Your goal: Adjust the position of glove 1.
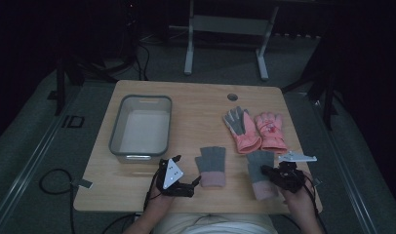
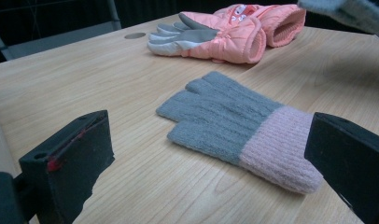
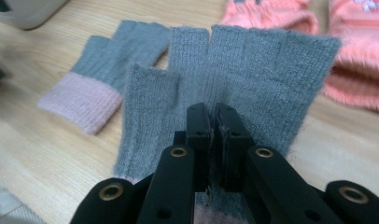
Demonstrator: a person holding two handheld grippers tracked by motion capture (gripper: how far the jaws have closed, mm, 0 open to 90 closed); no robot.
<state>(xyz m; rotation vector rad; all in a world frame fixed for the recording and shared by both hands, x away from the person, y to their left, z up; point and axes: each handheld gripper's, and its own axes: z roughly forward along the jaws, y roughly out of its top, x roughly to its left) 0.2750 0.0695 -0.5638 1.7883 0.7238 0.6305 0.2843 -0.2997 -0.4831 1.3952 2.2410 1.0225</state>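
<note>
The grey knitted fingerless glove with a pale pink cuff (image 3: 234, 79) is pinched near its palm by the right gripper (image 3: 214, 122), whose jaws are pressed together on the knit; it is seen at the near right of the light wooden table (image 1: 196, 97), just in front of the pair of salmon-pink padded ski gloves (image 1: 254, 129). Its matching grey and pink knitted glove (image 2: 239, 128) lies flat at the near middle of the table, framed between the widely spread jaws of the left gripper (image 1: 196, 183), which has not yet closed on anything. The step in hand is judged to be the gathering of the knitted pair, perhaps for the grey plastic bin (image 1: 141, 127) at the far left. The flat glove is best taken at the thick cuff, with the lower jaw slid under the edge so that both layers are caught. The held glove should be lifted clear of the ski gloves before being carried, since loose knit may drag and snag
</note>
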